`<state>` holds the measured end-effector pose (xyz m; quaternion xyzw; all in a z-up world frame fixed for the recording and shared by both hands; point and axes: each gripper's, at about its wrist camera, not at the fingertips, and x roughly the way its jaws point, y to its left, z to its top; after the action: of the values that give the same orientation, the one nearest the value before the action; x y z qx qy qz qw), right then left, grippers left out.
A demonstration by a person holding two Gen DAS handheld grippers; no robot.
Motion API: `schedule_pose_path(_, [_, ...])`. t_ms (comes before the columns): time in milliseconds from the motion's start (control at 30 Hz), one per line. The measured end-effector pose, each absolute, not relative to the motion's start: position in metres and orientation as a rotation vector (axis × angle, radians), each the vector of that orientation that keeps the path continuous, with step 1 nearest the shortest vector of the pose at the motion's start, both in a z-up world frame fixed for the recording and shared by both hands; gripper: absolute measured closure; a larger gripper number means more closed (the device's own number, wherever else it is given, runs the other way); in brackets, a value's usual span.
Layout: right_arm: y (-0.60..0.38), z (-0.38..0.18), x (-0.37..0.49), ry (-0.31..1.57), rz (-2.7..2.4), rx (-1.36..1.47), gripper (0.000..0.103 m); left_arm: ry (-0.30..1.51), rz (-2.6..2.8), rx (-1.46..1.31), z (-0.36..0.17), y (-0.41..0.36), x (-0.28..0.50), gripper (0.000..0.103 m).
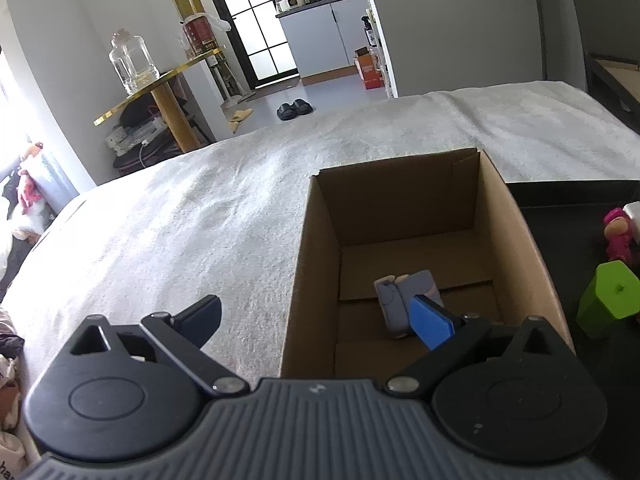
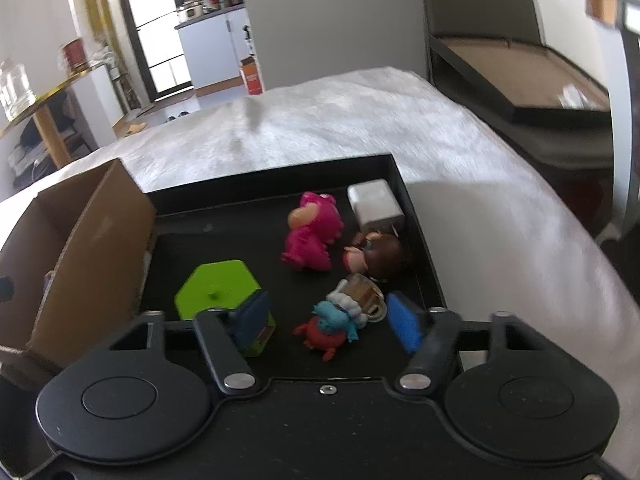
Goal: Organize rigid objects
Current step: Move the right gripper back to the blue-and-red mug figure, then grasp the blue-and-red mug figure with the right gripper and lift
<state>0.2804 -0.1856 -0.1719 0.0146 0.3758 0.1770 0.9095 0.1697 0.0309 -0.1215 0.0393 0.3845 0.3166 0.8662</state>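
- Cardboard box (image 1: 400, 216) open on a white blanket (image 1: 200, 220), holding a grey-blue block (image 1: 396, 304) on its floor, tilted, long axis running toward the near wall.
- Left gripper (image 1: 318, 320) spread wide at the box's near rim, nothing between the fingers.
- Black tray (image 2: 240, 224) just beside the box, carrying a lime-green hexagonal block (image 2: 214, 288), pink dinosaur (image 2: 312, 236), white cube (image 2: 374, 200), brown-haired doll head (image 2: 380, 256).
- Right gripper (image 2: 328, 320) half-open around a small red-and-blue figure (image 2: 332, 326) and mug charm (image 2: 362, 294); pads apart from both.
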Motion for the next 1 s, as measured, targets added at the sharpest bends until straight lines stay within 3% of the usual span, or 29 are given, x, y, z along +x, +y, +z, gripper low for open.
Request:
schedule_pose_path(67, [-0.188,-0.178,0.284,0.792,0.358,0.038,0.054,0.811,0.667,0.091,-0.122,0.03,0.171,0.003])
schedule_pose_path(300, [-0.188,-0.195,0.296,0.829,0.335,0.061,0.055,0.821,0.674,0.113,-0.122,0.028,0.171,0.003])
schedule_pose_path(367, [-0.188,-0.198,0.3,0.827,0.329,0.063,0.059,0.82,0.675,0.115,-0.122,0.028,0.171,0.003])
schedule_pose_path(1000, [-0.193,-0.17,0.295,0.786,0.335,0.038,0.06,0.8,0.662,0.09,-0.118,0.031,0.165,0.003])
